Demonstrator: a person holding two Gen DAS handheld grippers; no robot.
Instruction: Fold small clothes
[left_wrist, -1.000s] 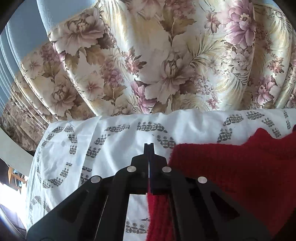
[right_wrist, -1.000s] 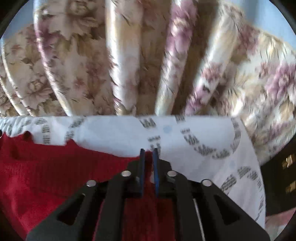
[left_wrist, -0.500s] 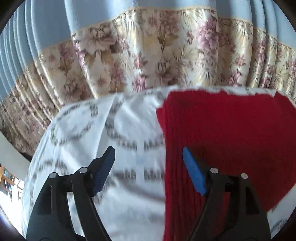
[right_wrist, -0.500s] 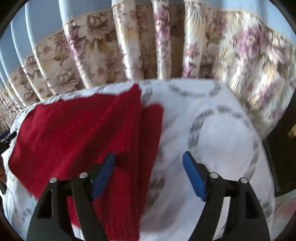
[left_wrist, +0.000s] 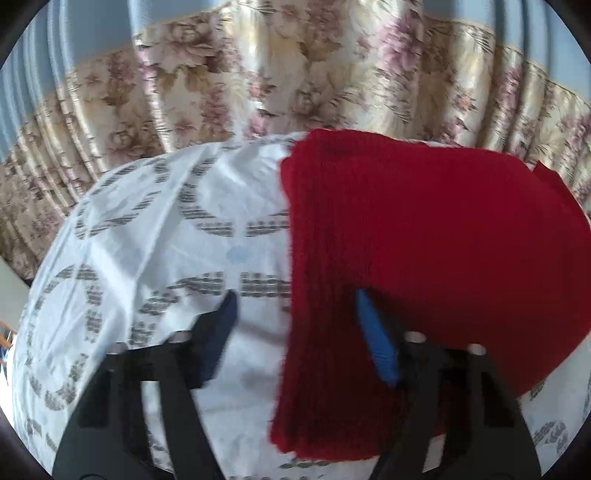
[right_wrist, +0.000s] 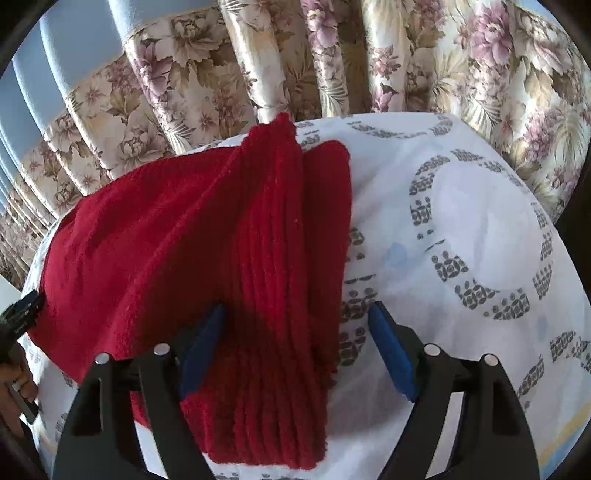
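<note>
A red knit garment (left_wrist: 424, 240) lies folded on the white patterned tablecloth (left_wrist: 147, 240). In the left wrist view its left edge runs between the blue pads (left_wrist: 375, 339) of my left gripper (left_wrist: 295, 310). The jaws are closing, with a gap still showing on both sides. In the right wrist view the garment (right_wrist: 184, 240) has a ribbed folded strip along its right side. That strip lies between the fingers of my right gripper (right_wrist: 297, 325). These jaws are also closing and their pads stand clear of the cloth.
A floral curtain (left_wrist: 295, 74) hangs right behind the table's far edge, with blue fabric above it. The tablecloth (right_wrist: 480, 240) stretches bare to the right of the garment. At the left edge of the right wrist view are the other gripper's tip (right_wrist: 22, 314) and a hand (right_wrist: 14, 384).
Both grippers were shut on the red garment near the far edge. They let go, opened wide and drew back toward the near side. Their jaws are now narrower than half a second ago.
</note>
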